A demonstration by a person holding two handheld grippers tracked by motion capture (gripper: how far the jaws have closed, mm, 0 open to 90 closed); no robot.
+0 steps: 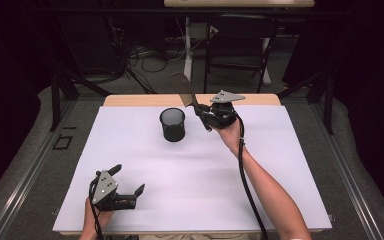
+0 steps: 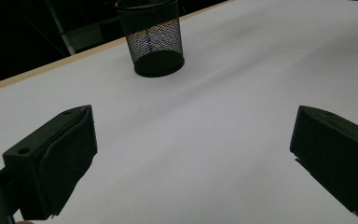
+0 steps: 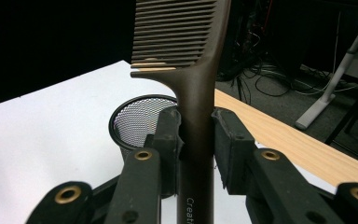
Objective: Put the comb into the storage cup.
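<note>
A dark brown comb [image 3: 193,70] is held by its handle in my right gripper [image 3: 196,135], teeth end up and away. In the high view the comb [image 1: 186,92] tilts up to the left from my right gripper [image 1: 205,116], just right of and above a black mesh cup [image 1: 173,124]. The mesh cup [image 3: 137,119] stands upright behind the jaws, and it shows at the far end as the mesh cup [image 2: 154,39] in the left gripper view. My left gripper [image 1: 127,181] rests open near the table's front left, with nothing between its fingers [image 2: 51,163].
A white sheet [image 1: 190,175] covers the table, with a strip of bare wood [image 1: 145,100] at the far edge. Beyond the table stand a black folding chair [image 1: 240,45], a white desk leg [image 1: 188,45] and floor cables [image 1: 145,55].
</note>
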